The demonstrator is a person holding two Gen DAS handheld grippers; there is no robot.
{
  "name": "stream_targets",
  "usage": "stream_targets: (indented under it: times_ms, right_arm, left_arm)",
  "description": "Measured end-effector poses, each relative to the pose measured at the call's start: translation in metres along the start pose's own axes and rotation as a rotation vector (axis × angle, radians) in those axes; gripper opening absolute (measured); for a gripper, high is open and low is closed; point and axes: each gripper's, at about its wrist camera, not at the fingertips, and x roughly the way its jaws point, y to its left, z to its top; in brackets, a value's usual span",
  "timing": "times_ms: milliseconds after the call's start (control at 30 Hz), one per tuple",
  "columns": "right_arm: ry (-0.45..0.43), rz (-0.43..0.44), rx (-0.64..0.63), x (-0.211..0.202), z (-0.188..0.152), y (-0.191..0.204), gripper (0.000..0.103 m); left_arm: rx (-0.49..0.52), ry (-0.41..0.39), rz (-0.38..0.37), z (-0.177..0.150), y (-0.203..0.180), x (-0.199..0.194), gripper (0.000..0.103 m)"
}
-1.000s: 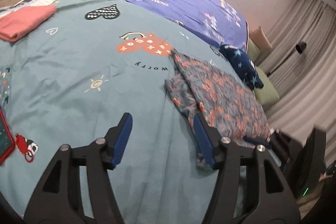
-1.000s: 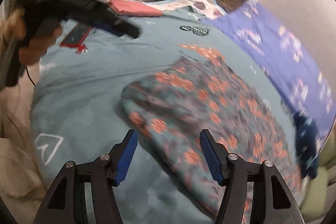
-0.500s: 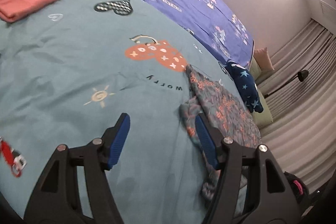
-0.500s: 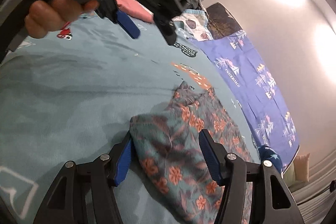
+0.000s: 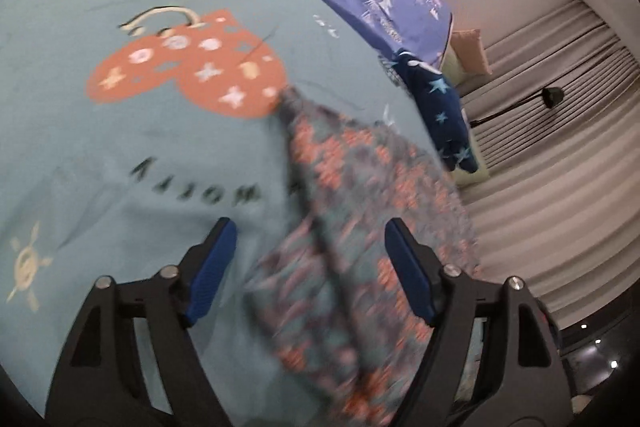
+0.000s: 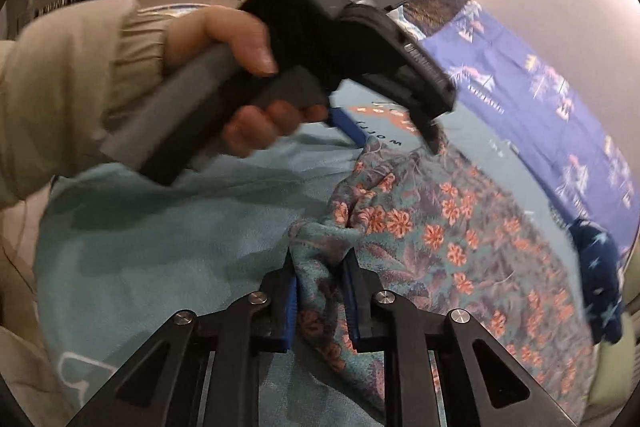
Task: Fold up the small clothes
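teal bedding carries the floral garment (image 6: 452, 227) spread flat for folding, its near corner bunched where the right gripper (image 6: 320, 301) has just closed on it, while the left gripper (image 5: 310, 267) hangs open over its far edge, likely to pinch there.

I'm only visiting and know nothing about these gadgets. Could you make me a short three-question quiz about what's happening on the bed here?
1. True or false: the right hand-held gripper is clamped on a bunched corner of the teal garment with orange flowers.
2. The left hand-held gripper is: A) wide open over the same floral garment; B) shut on the dark blue star-patterned cloth; C) lying on the bed.
3. Which printed shape on the teal bedsheet does the garment's far tip touch?

Key: 1 true (its jaws have just been closing on the cloth). 2 A. 3 the orange heart.
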Motion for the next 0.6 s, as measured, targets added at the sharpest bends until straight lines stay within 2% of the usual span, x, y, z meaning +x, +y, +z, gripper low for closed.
stream_targets:
  times_ms: [33, 67, 100, 133, 200, 433, 600]
  right_arm:
    - [-0.001, 0.004, 0.005, -0.001, 0.0, 0.0, 0.018]
    - [-0.003, 0.009, 0.011, -0.001, 0.0, -0.001, 0.018]
    - [-0.004, 0.013, 0.016, -0.001, 0.0, -0.001, 0.018]
    - [-0.004, 0.019, 0.023, -0.001, 0.0, -0.003, 0.018]
    - [-0.006, 0.03, 0.038, -0.001, 0.0, -0.005, 0.018]
    - [-0.032, 0.139, 0.184, -0.012, 0.0, -0.033, 0.015]
    - [-0.066, 0.202, 0.289, -0.023, -0.002, -0.056, 0.014]
  left_arm:
    - [0.001, 0.003, 0.002, 0.004, -0.002, 0.003, 0.062]
    - [0.011, 0.01, 0.001, 0.007, -0.005, 0.006, 0.044]
    - [0.024, 0.016, -0.002, 0.009, -0.007, 0.009, 0.019]
    - [0.041, 0.022, 0.003, 0.011, -0.01, 0.011, 0.007]
    - [0.064, 0.019, 0.054, 0.013, -0.016, 0.014, 0.004]
    - [0.064, 0.002, 0.076, 0.026, -0.033, 0.006, 0.004]
    - [0.11, -0.002, 0.128, 0.038, -0.052, -0.001, 0.004]
